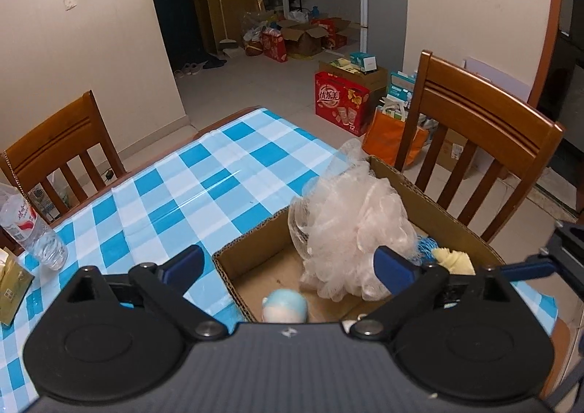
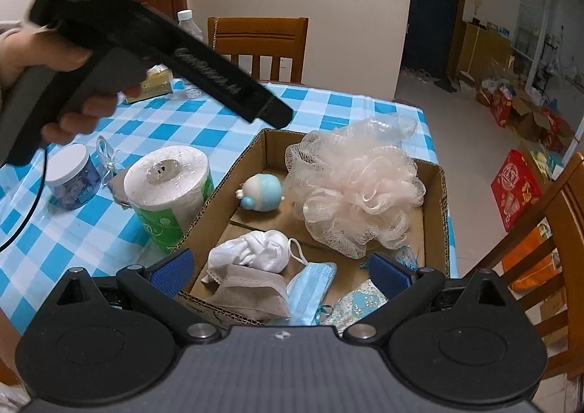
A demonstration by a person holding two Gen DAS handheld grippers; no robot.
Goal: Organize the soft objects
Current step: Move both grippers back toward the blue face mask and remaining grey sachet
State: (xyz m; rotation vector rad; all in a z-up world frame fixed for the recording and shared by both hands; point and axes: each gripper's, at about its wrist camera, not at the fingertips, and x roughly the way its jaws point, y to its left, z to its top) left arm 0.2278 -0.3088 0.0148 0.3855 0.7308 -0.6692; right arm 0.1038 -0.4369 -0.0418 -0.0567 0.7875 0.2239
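One cardboard box (image 2: 434, 190) sits on the blue-checked desk (image 2: 120, 230) and holds the soft things. One pale pink mesh bath sponge (image 2: 354, 190) fills its far right part, leaning against the box wall. Beside it lies one small blue-and-white round plush toy (image 2: 261, 192). Nearer the camera are one bunched white cloth (image 2: 252, 249), one grey folded cloth (image 2: 252, 290) over the box's near edge, one blue face mask (image 2: 310, 285) and one blue-patterned fabric piece (image 2: 359, 301).

The left claw (image 1: 288, 265) hangs over the box with its jaws spread wide and released, the sponge between them but not pressed. The right claw (image 2: 281, 267) is likewise wide apart, gripping nothing.

Outside the box, on the desk, stand one wrapped toilet paper roll (image 2: 169, 190), touching the box's left wall, one white-lidded jar (image 2: 71, 176), one water bottle (image 1: 31, 227) and one tissue pack (image 2: 155, 84). Two wooden chairs (image 1: 471, 143) stand at the desk in the left wrist view.
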